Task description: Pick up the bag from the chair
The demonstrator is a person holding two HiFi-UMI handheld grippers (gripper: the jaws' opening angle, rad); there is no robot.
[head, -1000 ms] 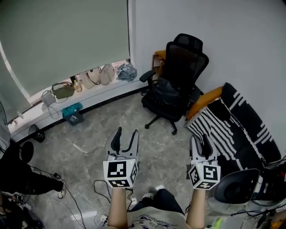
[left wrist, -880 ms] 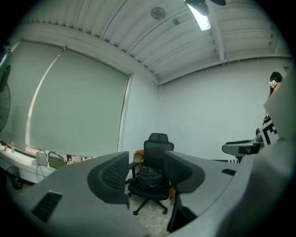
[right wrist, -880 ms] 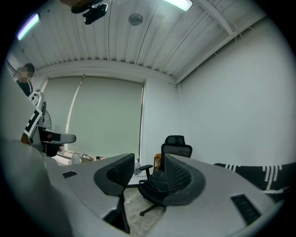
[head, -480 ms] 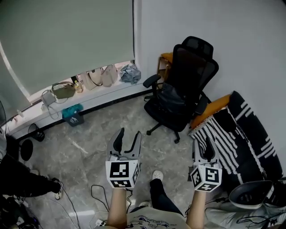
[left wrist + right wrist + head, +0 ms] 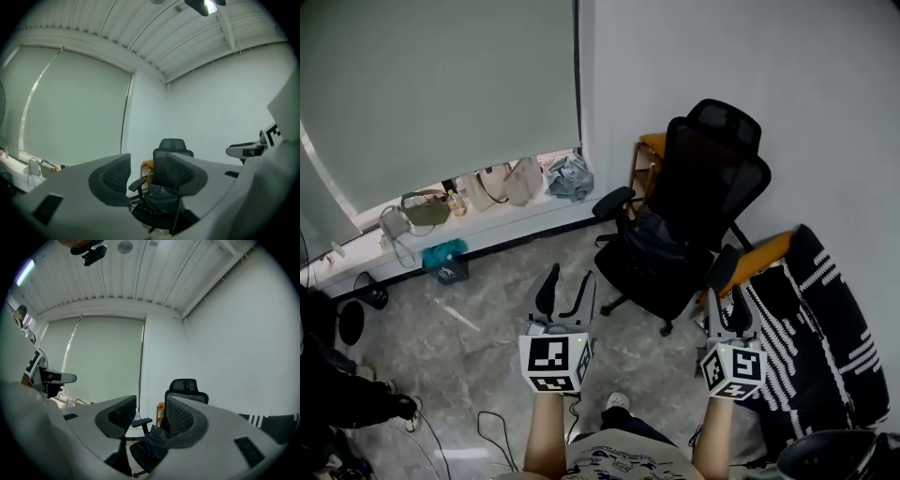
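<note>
A black mesh office chair [image 5: 698, 202] stands by the white wall, and a dark grey bag [image 5: 652, 234] rests slumped on its seat. My left gripper [image 5: 567, 283] is held over the floor, short of the chair's left side, open with nothing in it. Close to the chair's right armrest, my right gripper [image 5: 728, 291] is also open and empty. In the left gripper view the chair [image 5: 172, 154] and bag [image 5: 161, 199] show between the spread jaws of the gripper [image 5: 147, 176]. The right gripper view shows the bag [image 5: 153, 442] beyond its open gripper [image 5: 149, 419].
Several handbags [image 5: 487, 187] and a blue-grey cloth [image 5: 570, 174] line the window ledge. A teal box [image 5: 445, 255] sits on the floor below. A black-and-white striped sofa [image 5: 820, 337] is at the right, an orange wooden seat [image 5: 649, 148] behind the chair. Cables [image 5: 487, 427] trail near my feet.
The chair and bag have come nearer and sit lower in the head view as I step towards them. Both grippers stay open and held out in front.
</note>
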